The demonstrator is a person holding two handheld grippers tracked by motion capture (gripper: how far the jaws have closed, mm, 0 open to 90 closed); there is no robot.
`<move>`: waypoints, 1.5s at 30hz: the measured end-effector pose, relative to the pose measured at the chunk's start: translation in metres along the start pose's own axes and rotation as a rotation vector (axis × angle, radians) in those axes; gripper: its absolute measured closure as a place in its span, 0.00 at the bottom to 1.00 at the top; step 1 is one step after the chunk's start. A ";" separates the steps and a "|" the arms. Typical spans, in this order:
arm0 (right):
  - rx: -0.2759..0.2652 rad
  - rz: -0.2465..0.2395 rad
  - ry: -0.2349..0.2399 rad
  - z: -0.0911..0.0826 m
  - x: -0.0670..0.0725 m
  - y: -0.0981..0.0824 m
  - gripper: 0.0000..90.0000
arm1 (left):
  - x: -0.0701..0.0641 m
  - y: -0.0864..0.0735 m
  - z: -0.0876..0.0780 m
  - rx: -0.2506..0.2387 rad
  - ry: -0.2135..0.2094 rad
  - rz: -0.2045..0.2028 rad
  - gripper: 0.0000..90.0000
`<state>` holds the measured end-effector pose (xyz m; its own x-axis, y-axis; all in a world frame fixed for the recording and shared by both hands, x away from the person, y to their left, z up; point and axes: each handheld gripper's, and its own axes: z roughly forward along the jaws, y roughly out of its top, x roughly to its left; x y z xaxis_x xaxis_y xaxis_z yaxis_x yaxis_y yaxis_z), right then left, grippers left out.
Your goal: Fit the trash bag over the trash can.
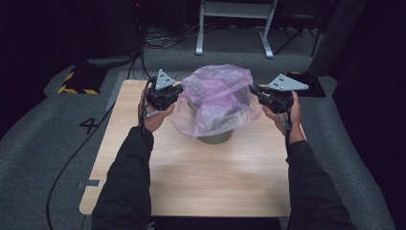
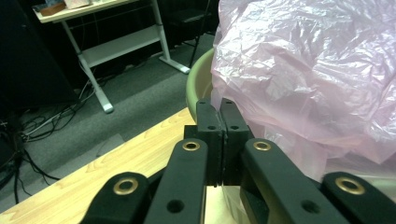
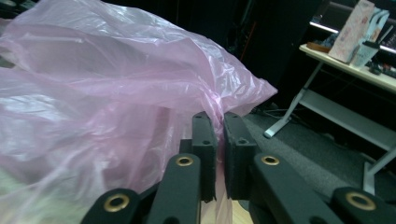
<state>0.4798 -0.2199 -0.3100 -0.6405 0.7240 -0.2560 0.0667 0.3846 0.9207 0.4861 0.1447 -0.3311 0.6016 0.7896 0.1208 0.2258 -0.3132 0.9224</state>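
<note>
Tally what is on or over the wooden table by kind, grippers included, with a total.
Pink plastic bag: 1
Green bin under the bag: 1
Black grippers: 2, left gripper and right gripper, each shut on the bag's edge
Total: 4

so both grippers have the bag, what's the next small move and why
Probably pull the bag edges apart and down over the bin rim. The left gripper and right gripper are each shut on an edge, and the bag bunches loosely above the bin.
</note>
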 end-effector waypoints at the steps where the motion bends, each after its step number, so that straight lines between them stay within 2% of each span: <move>1: 0.001 0.011 -0.008 0.003 -0.002 -0.001 0.97 | 0.001 0.000 0.002 0.004 0.005 0.002 0.99; 4: 0.018 0.049 -0.016 0.013 -0.008 -0.004 0.98 | 0.005 -0.001 0.009 0.011 0.010 -0.030 0.99; 8: 0.052 0.094 -0.033 0.025 -0.015 -0.008 0.99 | 0.007 -0.003 0.018 0.036 0.029 -0.030 0.99; 14: 0.082 0.175 -0.049 0.038 -0.026 -0.018 0.99 | 0.011 -0.010 0.031 0.069 0.040 -0.064 0.99; 18: 0.131 0.199 -0.065 0.048 -0.028 -0.028 1.00 | 0.012 -0.013 0.039 0.089 0.046 -0.079 1.00; 26: 0.172 0.245 -0.083 0.060 -0.033 -0.046 1.00 | 0.017 -0.022 0.053 0.111 0.059 -0.132 1.00; 31: 0.208 0.274 -0.050 0.068 -0.031 -0.057 1.00 | 0.016 -0.027 0.060 0.123 0.040 -0.161 1.00; 33: 0.204 0.284 -0.031 0.070 -0.030 -0.060 1.00 | 0.015 -0.029 0.061 0.118 0.033 -0.175 1.00; 37: 0.201 0.290 0.008 0.070 -0.026 -0.062 1.00 | 0.013 -0.031 0.059 0.109 0.014 -0.170 1.00; 39: 0.199 0.281 0.017 0.068 -0.024 -0.063 1.00 | 0.012 -0.034 0.056 0.099 -0.004 -0.165 1.00; 43: 0.178 0.303 0.054 0.065 -0.022 -0.067 1.00 | 0.010 -0.037 0.052 0.089 -0.037 -0.164 1.00; 45: 0.174 0.297 0.068 0.064 -0.019 -0.068 1.00 | 0.008 -0.037 0.049 0.086 -0.052 -0.155 1.00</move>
<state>0.5360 -0.2234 -0.3865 -0.6224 0.7816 0.0410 0.3833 0.2587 0.8866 0.5202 0.1369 -0.3824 0.5928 0.8043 -0.0412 0.3819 -0.2357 0.8936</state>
